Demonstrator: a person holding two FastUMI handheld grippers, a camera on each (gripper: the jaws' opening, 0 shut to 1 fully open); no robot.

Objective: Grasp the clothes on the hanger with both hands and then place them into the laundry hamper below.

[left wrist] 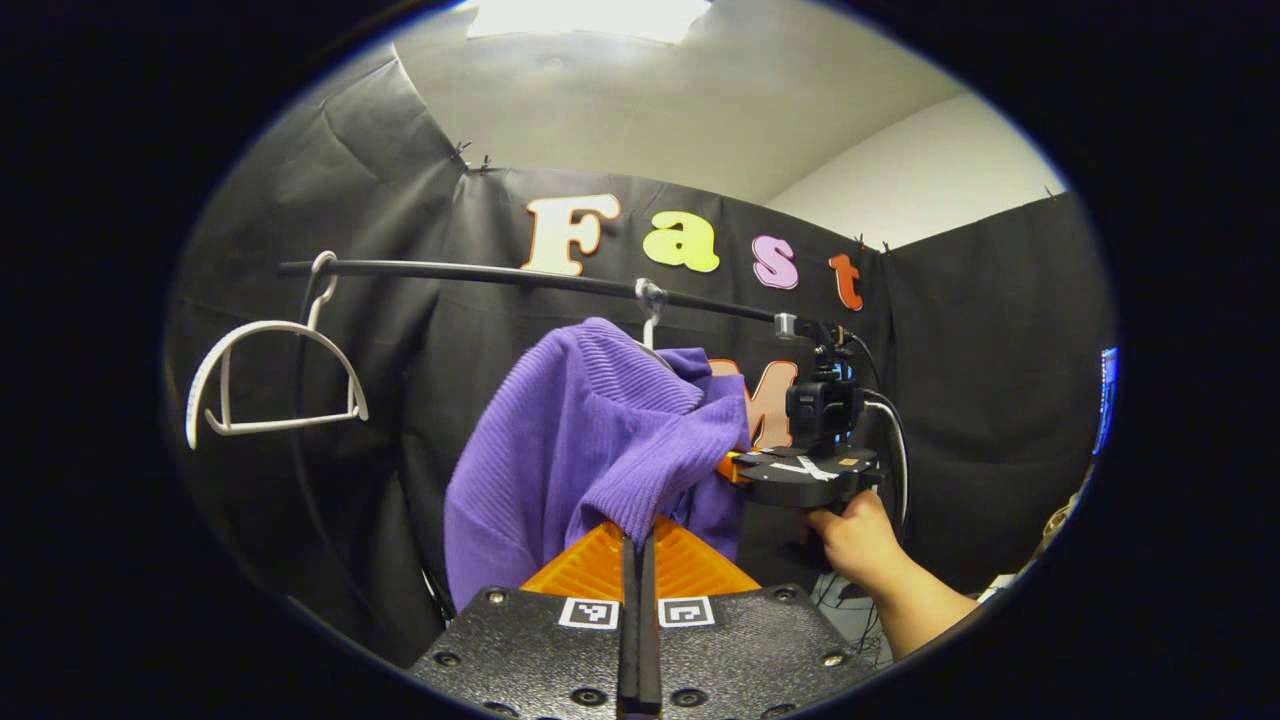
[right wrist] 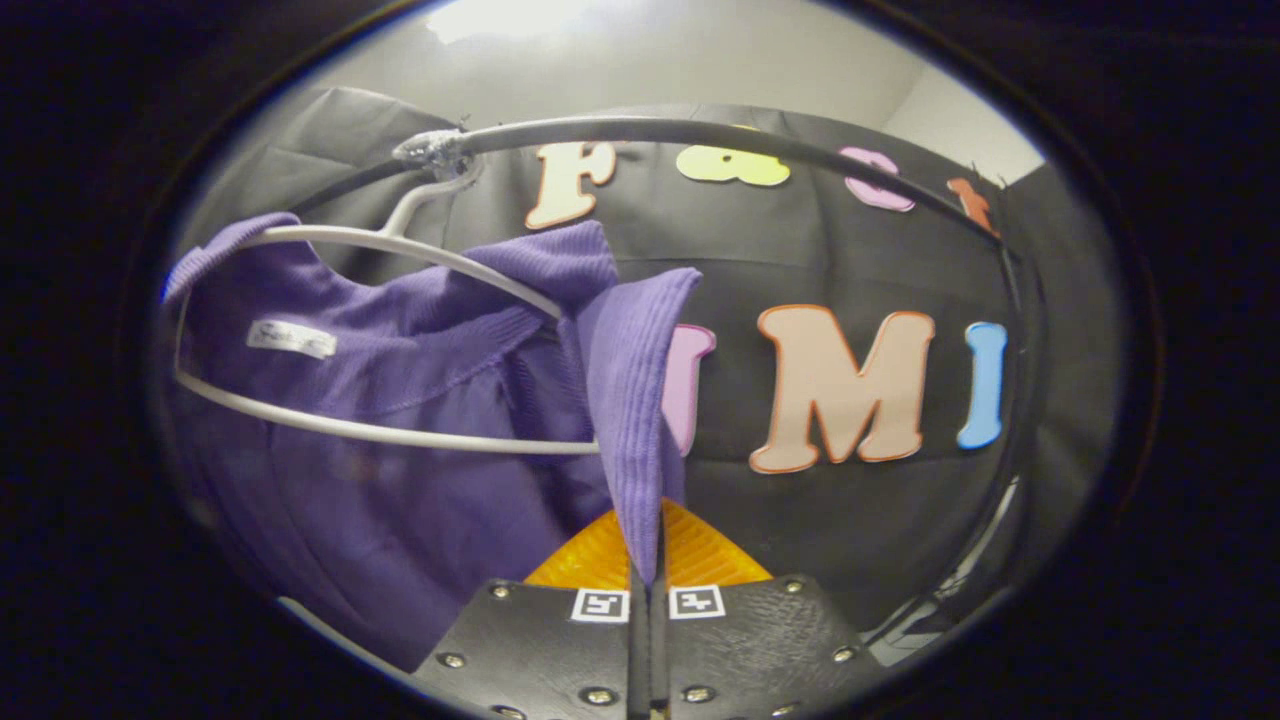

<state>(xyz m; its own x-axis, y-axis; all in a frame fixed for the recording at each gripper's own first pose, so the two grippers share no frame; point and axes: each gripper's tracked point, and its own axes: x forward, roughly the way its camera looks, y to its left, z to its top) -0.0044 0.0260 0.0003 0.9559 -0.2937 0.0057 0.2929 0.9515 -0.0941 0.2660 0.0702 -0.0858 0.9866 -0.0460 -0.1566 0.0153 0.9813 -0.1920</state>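
A purple ribbed sweater (left wrist: 570, 450) hangs from a white hanger on the black rail (left wrist: 450, 272). My left gripper (left wrist: 637, 545) is shut on a fold of its near shoulder. In the left gripper view my right gripper (left wrist: 735, 465), held by a hand (left wrist: 850, 535), pinches the sweater's far side. In the right gripper view the sweater (right wrist: 400, 400) drapes over the white hanger (right wrist: 400, 435), whose hook sits on the rail (right wrist: 700, 130). There my right gripper (right wrist: 648, 575) is shut on a strip of the purple fabric that runs up from between its fingers.
An empty white hanger (left wrist: 270, 380) hangs on the rail's left end in the left gripper view. Black cloth walls close in behind and to the right. A cable runs down from the right gripper.
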